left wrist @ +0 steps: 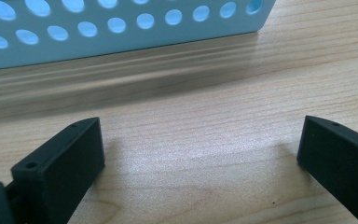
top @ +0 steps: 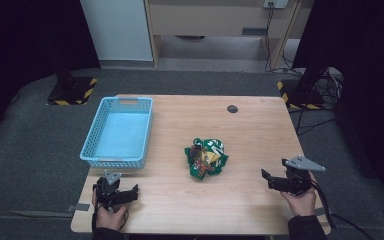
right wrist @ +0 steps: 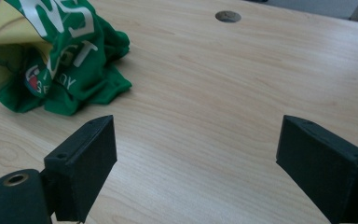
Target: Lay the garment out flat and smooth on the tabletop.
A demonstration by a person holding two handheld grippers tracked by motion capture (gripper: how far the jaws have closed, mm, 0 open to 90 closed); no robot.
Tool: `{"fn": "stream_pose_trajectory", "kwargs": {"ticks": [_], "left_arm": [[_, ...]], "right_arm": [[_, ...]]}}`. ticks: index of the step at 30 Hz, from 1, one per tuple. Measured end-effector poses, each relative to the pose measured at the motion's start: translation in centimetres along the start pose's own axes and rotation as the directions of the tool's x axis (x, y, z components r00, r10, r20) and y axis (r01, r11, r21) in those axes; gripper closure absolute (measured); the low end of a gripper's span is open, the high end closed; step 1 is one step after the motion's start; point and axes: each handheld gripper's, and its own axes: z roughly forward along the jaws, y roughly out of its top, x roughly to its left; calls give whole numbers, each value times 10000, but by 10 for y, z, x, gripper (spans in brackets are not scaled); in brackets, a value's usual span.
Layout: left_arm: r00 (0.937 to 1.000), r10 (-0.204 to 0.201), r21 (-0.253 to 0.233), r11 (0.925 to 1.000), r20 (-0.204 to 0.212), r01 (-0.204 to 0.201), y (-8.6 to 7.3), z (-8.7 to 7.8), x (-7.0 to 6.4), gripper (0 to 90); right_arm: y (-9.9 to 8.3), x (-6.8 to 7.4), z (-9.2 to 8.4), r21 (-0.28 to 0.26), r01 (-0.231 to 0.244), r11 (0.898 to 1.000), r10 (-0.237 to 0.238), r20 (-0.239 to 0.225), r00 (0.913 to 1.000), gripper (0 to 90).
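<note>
Grey carpet and dark drapes surround a light wooden surface [top: 260,130], seen from above with the person's forearms entering at 6 o'clock.

Left to right: a pale blue perforated basket [top: 116,131] stands at about 9 o'clock on the surface, upright, its interior bare. Just below it, at about 7 o'clock, the left tongs [top: 131,192] rest low over the wood in the person's left hand [top: 111,216], pointing toward 3 o'clock. In the left gripper view the left tongs [left wrist: 200,154] stand wide apart with only wood grain between them; the basket wall [left wrist: 121,28] runs across the 12 o'clock edge, near the tips but apart from them.

At the centre of the surface lies a crumpled green cloth [top: 206,158] with white lettering and yellow and red patches, well apart from both tongs and from the basket.

At about 4 o'clock the right tongs [top: 266,178] are held in the right hand [top: 300,200], a grey three-cornered plate [top: 304,163] on top, pointing toward 9 o'clock at the cloth. In the right gripper view the right tongs [right wrist: 196,154] gape wide and grip nothing; the cloth [right wrist: 56,51] sits at 10 o'clock beyond the tips. A round dark hole [right wrist: 228,16] marks the surface at 12 o'clock.
</note>
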Motion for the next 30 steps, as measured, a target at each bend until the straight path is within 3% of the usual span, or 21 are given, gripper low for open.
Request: {"fn": "stream_pose_trajectory", "kwargs": {"ticks": [10,22,30], "left_arm": [[10000,6,4,10000,8,-6,0,0,0,0],[10000,1,1,10000,3,-1,0,0,-1,0],[10000,-1,6,10000,5,1,0,0,-1,0]], "right_arm": [[21,11,-2,-376,359,9986,-375,-432,9984,126],[54,28,-5,-687,942,9932,-989,-684,9927,129],[71,37,-4,-899,1078,9901,-1151,-800,9901,135]]}}
